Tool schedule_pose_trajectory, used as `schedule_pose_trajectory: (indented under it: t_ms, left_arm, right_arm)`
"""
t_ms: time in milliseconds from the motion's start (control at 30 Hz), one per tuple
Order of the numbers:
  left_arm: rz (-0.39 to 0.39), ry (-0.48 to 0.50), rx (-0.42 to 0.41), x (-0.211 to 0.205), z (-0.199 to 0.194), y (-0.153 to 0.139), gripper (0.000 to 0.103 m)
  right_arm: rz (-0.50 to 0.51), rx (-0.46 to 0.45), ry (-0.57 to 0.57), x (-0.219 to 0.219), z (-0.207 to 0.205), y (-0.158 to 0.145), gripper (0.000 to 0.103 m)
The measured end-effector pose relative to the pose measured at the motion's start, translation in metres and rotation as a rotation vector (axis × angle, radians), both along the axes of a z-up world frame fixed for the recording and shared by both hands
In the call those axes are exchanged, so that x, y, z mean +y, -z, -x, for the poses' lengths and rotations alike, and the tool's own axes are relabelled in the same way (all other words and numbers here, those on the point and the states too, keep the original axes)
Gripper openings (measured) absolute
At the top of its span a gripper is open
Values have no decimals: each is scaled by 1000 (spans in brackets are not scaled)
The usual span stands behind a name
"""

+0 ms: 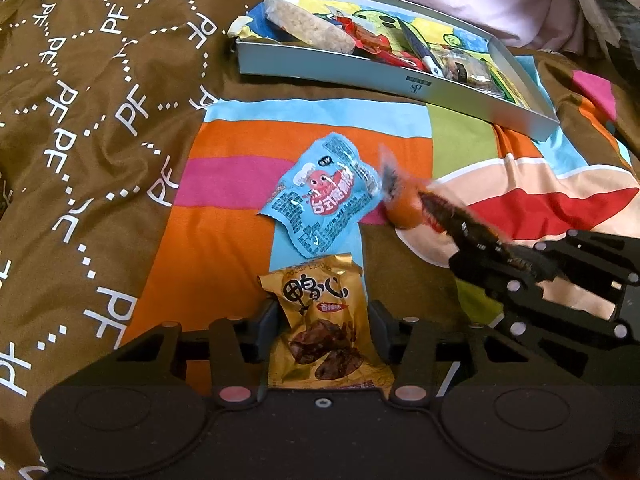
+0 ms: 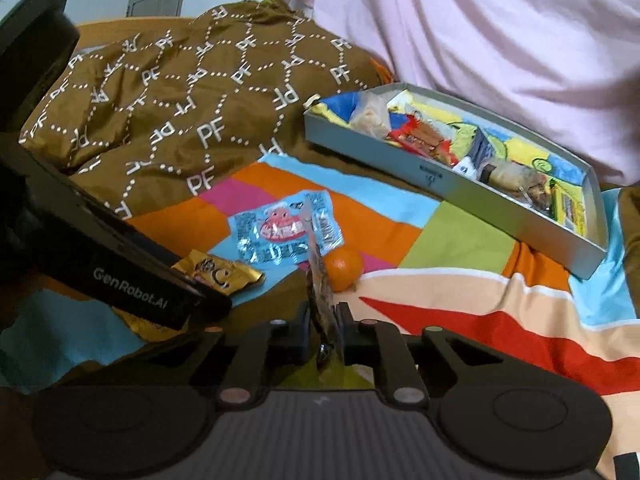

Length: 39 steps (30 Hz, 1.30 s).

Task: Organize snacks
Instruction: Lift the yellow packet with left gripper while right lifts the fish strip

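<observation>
While several wrapped snacks already lie in the grey box (image 1: 400, 80) at one o'clock in the left wrist view, the sorting looks roughly half done. From the left: the left gripper (image 1: 322, 316) straddles the gold packet (image 1: 320, 320) at six o'clock, its jaws partly spread, and I cannot tell whether the pads press it. The blue packet (image 1: 320, 196) lies loose at the centre on the striped cloth (image 1: 224, 216). Just right of it, at three o'clock, sits a small orange (image 2: 343, 264) (untouched). The right gripper (image 2: 325, 320) is pressed together on a thin brown packet (image 2: 320, 292), held edge-up, probably bound for the box.
</observation>
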State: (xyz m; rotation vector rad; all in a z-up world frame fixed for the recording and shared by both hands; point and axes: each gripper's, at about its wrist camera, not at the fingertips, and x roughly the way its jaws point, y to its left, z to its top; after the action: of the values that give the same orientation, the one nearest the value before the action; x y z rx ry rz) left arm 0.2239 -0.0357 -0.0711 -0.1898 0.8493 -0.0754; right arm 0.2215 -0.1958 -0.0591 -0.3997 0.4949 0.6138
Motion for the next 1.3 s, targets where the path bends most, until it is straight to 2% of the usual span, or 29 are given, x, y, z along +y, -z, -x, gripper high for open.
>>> schedule_pose_trajectory:
  t_ms: [300, 800, 1067, 1300]
  left_arm:
    - [-11, 1, -18, 0, 2, -1, 43]
    - [5, -39, -73, -2, 11, -4, 41]
    - [113, -90, -92, -8, 14, -10, 41]
    - [146, -99, -156, -24, 12, -30, 41]
  right_arm:
    - [-1, -57, 17, -1, 3, -4, 14]
    - [-16, -128, 70, -6, 5, -9, 14]
    - [-54, -153, 132, -17, 0, -16, 14]
    - [-113, -194, 210, -35, -8, -29, 14]
